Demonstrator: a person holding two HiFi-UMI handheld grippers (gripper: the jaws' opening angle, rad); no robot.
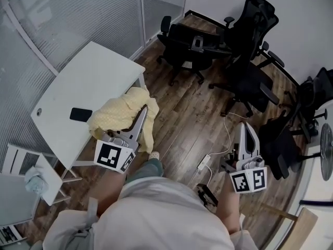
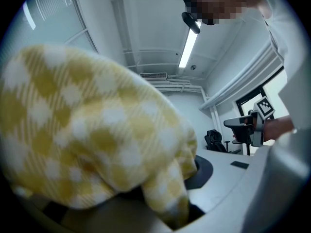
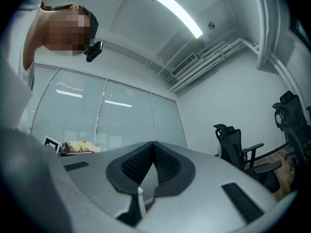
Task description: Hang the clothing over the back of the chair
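wood-floored office, white desk (image 1: 88,77) at left, black chairs (image 1: 244,77) ahead and to the right. the left gripper (image 1: 145,110) has its fingers part-closed on the yellow checked clothing (image 1: 122,113), bunched above the desk's edge. the right gripper (image 1: 243,128), fingers shut and empty, is nearer the chairs.

Yellow-and-white checked clothing (image 1: 122,113), bunched, hangs clamped in the left tongs (image 1: 147,108).

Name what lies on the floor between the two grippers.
Head view: wood floor, with a white power strip and its cable, separates the left gripper, gripping the yellow checked garment, from the shut right gripper.
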